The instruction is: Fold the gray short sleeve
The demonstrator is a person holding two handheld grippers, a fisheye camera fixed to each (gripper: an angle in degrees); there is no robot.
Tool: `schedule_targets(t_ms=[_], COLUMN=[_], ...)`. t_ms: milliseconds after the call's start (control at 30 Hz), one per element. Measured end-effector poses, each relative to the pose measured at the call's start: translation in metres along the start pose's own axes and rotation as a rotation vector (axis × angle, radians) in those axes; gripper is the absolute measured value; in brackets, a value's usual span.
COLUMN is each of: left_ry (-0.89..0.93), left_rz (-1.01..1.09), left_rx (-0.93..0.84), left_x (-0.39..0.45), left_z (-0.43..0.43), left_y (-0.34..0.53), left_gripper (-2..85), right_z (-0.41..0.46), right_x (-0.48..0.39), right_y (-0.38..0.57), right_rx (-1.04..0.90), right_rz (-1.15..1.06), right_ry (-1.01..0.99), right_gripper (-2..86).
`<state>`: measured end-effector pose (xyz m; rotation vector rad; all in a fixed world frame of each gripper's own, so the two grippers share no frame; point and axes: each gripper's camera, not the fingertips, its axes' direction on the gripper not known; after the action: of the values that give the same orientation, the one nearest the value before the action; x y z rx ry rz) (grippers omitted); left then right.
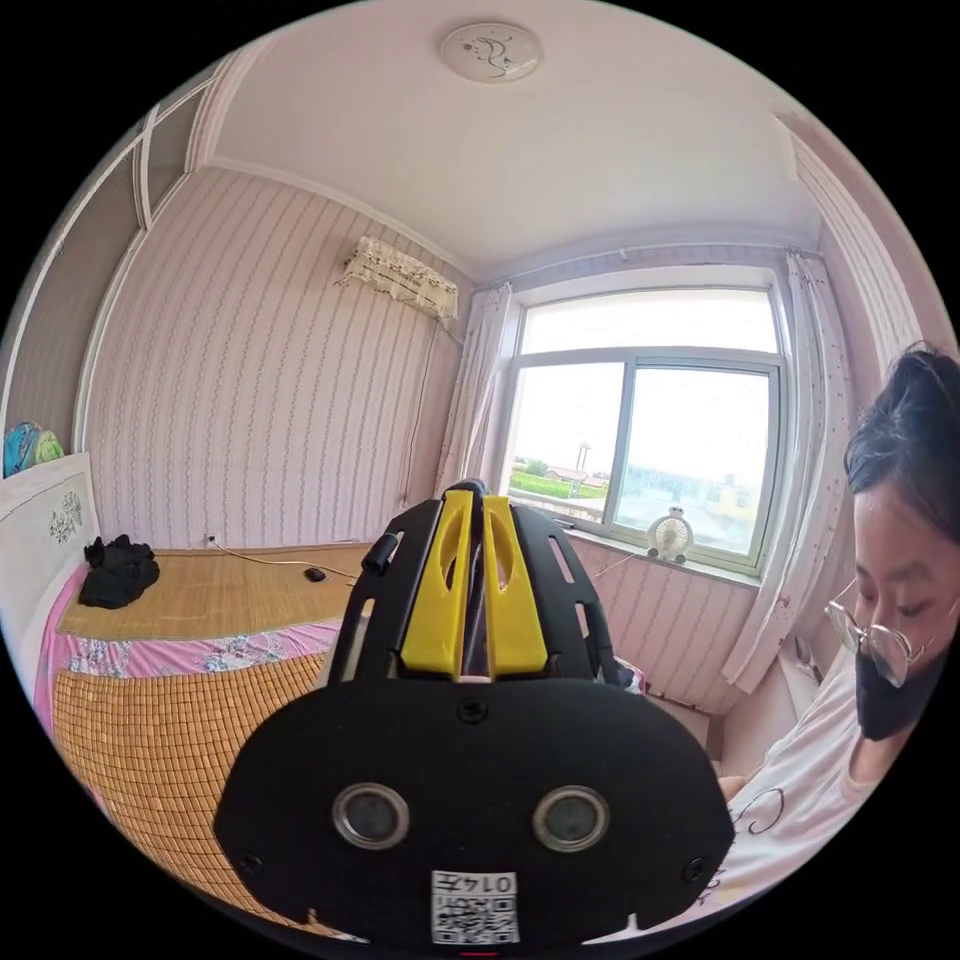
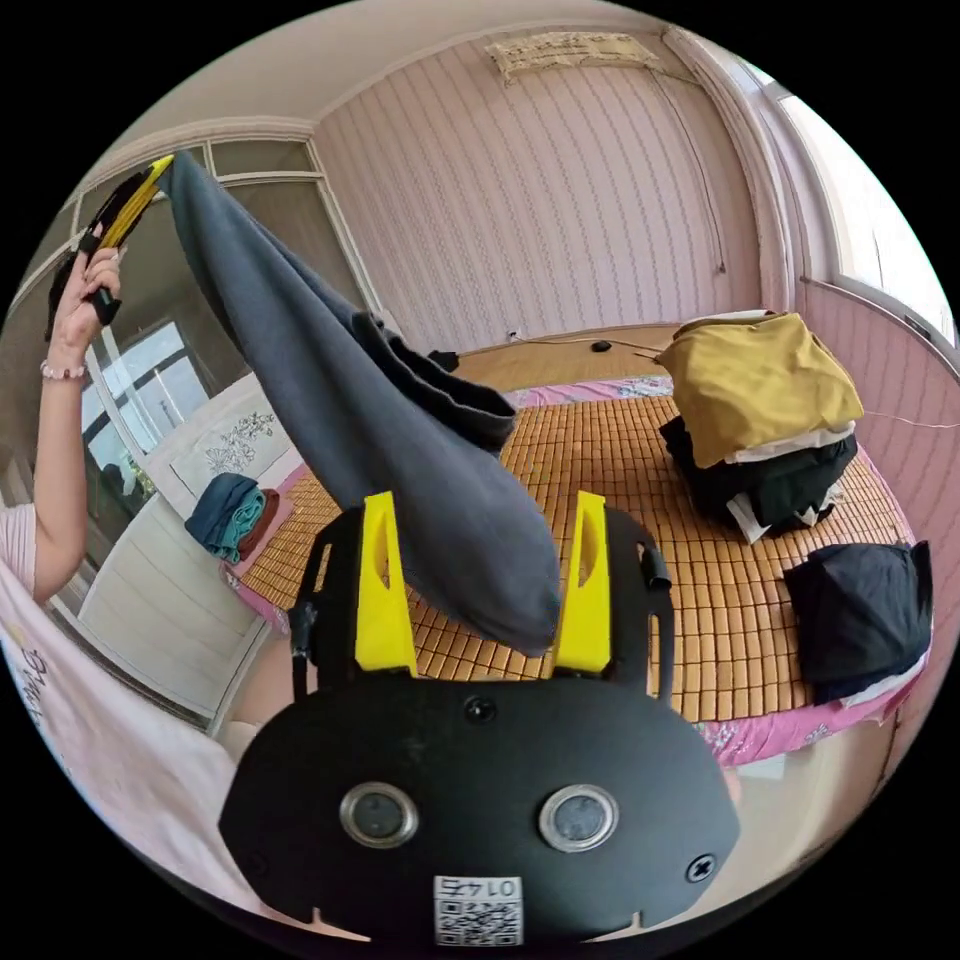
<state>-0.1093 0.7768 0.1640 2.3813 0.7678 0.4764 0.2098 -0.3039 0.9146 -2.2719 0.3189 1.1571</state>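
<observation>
**Gray shirt hanging from the raised tool, free end at our open right tool**

Nearest to us, in the right gripper view, our right tool [image 2: 485,590] stands wide open with nothing between its jaws. The rounded lower end of the gray shirt [image 2: 400,440] hangs in the gap between them, and we cannot tell whether it touches either jaw.

The shirt runs up and away from there as one long, bunched band to our left tool [image 2: 125,215], held high by a raised hand [image 2: 85,290]. That tool has the shirt's top end pinched. In the left gripper view the left tool's [image 1: 475,600] jaws stand almost together, though the cloth itself is hidden there.

So the long axis is steep and slanted, the high end at the left tool and the low end pointing down toward the bed [image 2: 640,470], clear of its mat. A darker fold, perhaps a sleeve or the hem, droops off the middle.

We judge the cloth soft, light and limp: it sags under its own weight and will not keep a shape. We would take hold at the low hanging end, on an edge or corner, so the two tools can spread it flat.

Farther off, a pile of clothes [image 2: 765,420] and a black garment [image 2: 860,610] lie on the bed.
</observation>
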Motion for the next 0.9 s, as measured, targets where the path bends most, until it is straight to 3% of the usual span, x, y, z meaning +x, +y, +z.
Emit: schedule_targets(t_ms=[67,133,200,333,467,533,733,900], left_ry=[0.045,0.047,0.012,-0.121,-0.195,-0.177,-0.201,-0.219], left_rz=[0.014,0.032,0.059,0.099,-0.012,-0.049,-0.031,-0.233], left_rx=[-0.027,-0.042,-0.063,-0.077,-0.046,-0.055,-0.071,-0.097], left_x=[0.009,0.013,0.014,-0.005,-0.050,-0.064,-0.088,-0.125], left_z=[0.008,0.009,0.004,-0.036,-0.071,-0.078,-0.132,-0.176], left_y=[-0.007,-0.012,-0.016,-0.021,-0.021,-0.022,-0.008,0.063], left_gripper=[-1.0,-1.0,-1.0,-1.0,-1.0,-1.0,-1.0,-1.0], right_z=[0.043,0.104,0.127,0.136,0.147,0.166,0.217,0.296], right_x=[0.004,-0.003,-0.003,0.001,-0.031,-0.074,-0.097,-0.164], right_y=[0.003,0.002,0.000,-0.041,-0.086,-0.093,-0.169,-0.236], right_rx=[-0.083,-0.213,-0.236,-0.206,-0.222,-0.262,-0.294,-0.349], right_rz=[0.017,-0.008,0.008,-0.135,-0.321,-0.527,-0.694,-0.780], right_ry=[-0.094,-0.335,-0.403,-0.317,-0.305,-0.106,0.107,0.048], right_gripper=[15.4,2.1,1.0,0.1,0.1,0.0,0.4,4.3])
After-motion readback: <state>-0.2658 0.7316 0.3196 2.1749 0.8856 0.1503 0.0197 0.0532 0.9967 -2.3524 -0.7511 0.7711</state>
